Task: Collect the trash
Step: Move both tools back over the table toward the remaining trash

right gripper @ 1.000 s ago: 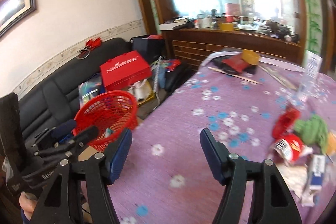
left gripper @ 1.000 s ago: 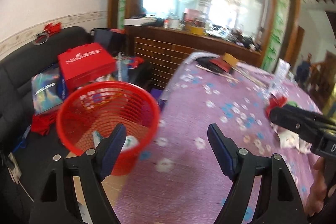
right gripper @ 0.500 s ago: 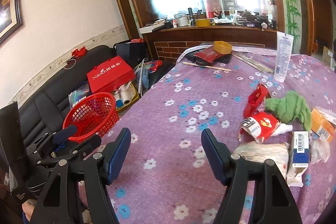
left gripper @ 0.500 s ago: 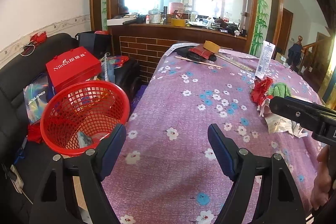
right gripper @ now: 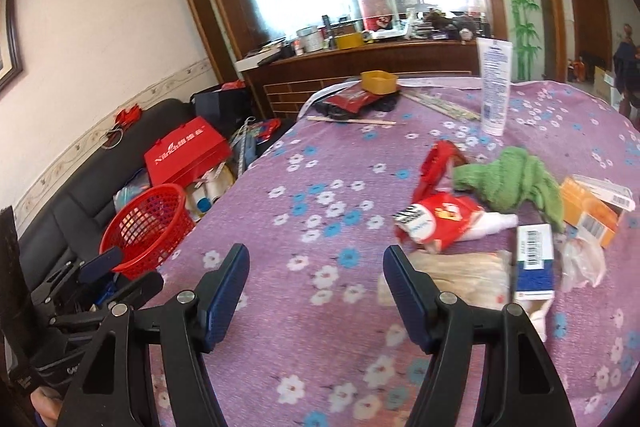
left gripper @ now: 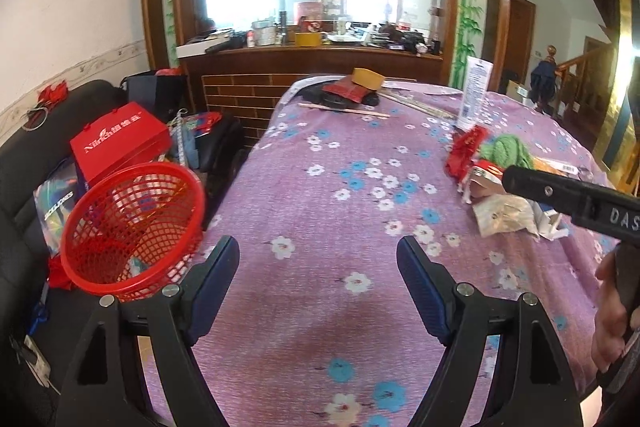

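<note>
Landmark: the red basket (left gripper: 132, 227), sitting off the left edge of your table (left gripper: 320, 307), beside the black sofa (right gripper: 52, 227). A red gift box (left gripper: 120, 143) stands just behind the basket, with bags and clutter past that. The basket tilts slightly, its mouth facing up and toward you; something small and pale lies in the bottom, too unclear to name.

The trash pile is well to the right of the basket, across open purple floral cloth. In it:
- red snack wrapper (right gripper: 436, 223), crumpled, long axis running roughly left-right, with a white tube end poking out on its right
- second red wrapper (right gripper: 438, 167) just behind it, long axis slanting away from you
- green cloth (right gripper: 516, 183) bunched and touching both
- blue-white carton (right gripper: 534, 259) lying flat, long axis pointing toward you
- orange box (right gripper: 588, 211) on the pile's far right
- clear plastic scrap (right gripper: 580, 263) and a pale flattened bag (right gripper: 456, 275) nearest you

A white tube (right gripper: 494, 83) stands upright behind the pile. Farther back are a yellow tub (right gripper: 378, 81) and chopsticks (right gripper: 352, 121).

Your left gripper (left gripper: 318, 267) has its fingers wide apart, empty, over bare cloth just right of the basket. Your right gripper (right gripper: 316, 275) also has its fingers spread with nothing between them; the right finger (right gripper: 404, 291) sits near the pale bag's left end, and contact is unclear.
</note>
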### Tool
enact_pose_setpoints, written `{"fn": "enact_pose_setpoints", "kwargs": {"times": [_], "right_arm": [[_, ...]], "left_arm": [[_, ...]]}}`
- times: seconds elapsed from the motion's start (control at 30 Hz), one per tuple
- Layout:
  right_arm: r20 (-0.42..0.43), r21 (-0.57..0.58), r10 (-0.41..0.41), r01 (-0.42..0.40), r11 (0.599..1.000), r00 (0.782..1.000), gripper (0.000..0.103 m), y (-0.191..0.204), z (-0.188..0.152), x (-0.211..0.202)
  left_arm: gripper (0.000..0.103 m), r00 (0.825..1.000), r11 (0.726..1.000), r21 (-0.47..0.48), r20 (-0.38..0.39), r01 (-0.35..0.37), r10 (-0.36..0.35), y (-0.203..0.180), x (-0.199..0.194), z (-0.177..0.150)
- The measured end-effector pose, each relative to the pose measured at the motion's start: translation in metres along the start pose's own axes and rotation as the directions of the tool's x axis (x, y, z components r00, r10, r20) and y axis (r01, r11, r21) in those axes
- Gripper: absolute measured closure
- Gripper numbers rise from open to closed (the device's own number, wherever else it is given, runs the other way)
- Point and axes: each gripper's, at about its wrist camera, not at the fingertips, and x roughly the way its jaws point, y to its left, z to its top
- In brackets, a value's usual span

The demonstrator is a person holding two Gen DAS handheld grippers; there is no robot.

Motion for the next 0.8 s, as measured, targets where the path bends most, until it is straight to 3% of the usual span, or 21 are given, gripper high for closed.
{"fn": "enact_pose_setpoints", "kwargs": {"times": [0.23, 0.8], "right_arm": [[0.013, 0.013, -0.008, 0.008, 1.0, 1.0, 0.029, -0.008, -0.001, -0.011], [0.042, 0.006, -0.019, 0.019, 1.0, 0.999, 0.029, -0.001, -0.011, -0.039]], "left_arm": [[0.023, 1.0, 0.998, 0.05, -0.008, 0.03, -0.03, -0.024, -0.006, -0.005], [0.023, 0.998, 0.994, 0.086, -0.012, 0.062, -0.061, -0.035, -0.026, -0.016]]}}
